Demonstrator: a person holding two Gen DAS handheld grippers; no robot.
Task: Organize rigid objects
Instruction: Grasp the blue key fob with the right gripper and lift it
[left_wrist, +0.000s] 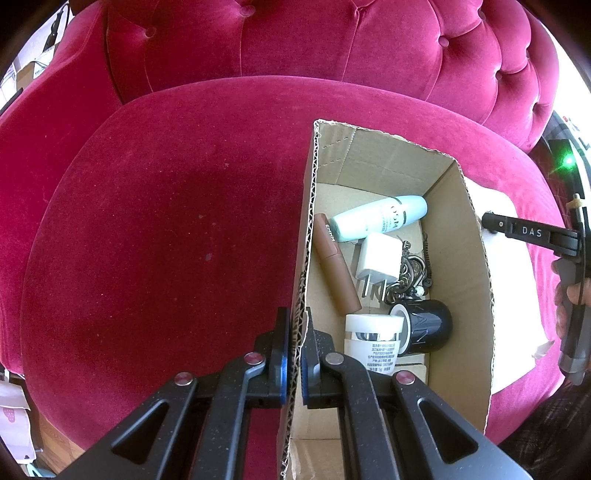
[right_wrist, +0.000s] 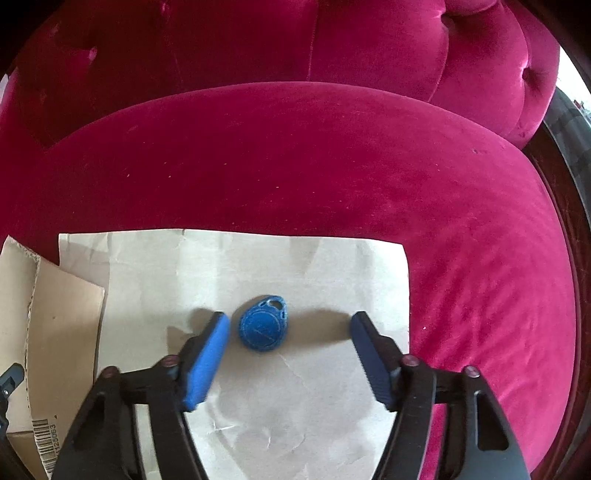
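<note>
My left gripper (left_wrist: 294, 328) is shut on the left wall of an open cardboard box (left_wrist: 306, 206) on a red velvet seat. The box holds a pale blue bottle (left_wrist: 376, 218), a brown lipstick tube (left_wrist: 334, 262), a white charger plug (left_wrist: 376, 260), a white jar (left_wrist: 373, 341), a black jar (left_wrist: 430, 325) and some dark metal trinkets (left_wrist: 413, 271). My right gripper (right_wrist: 290, 317) is open, its fingers on either side of a blue key fob (right_wrist: 263, 325) lying on a sheet of brown paper (right_wrist: 295, 387). The fob is nearer the left finger (right_wrist: 207, 354). The right gripper also shows in the left wrist view (left_wrist: 532, 232).
The red seat cushion (left_wrist: 166, 221) spreads left of the box, with the tufted backrest (left_wrist: 295, 40) behind. The box's outer wall (right_wrist: 55, 332) stands just left of the paper in the right wrist view. The cushion edge (right_wrist: 546, 258) curves at the right.
</note>
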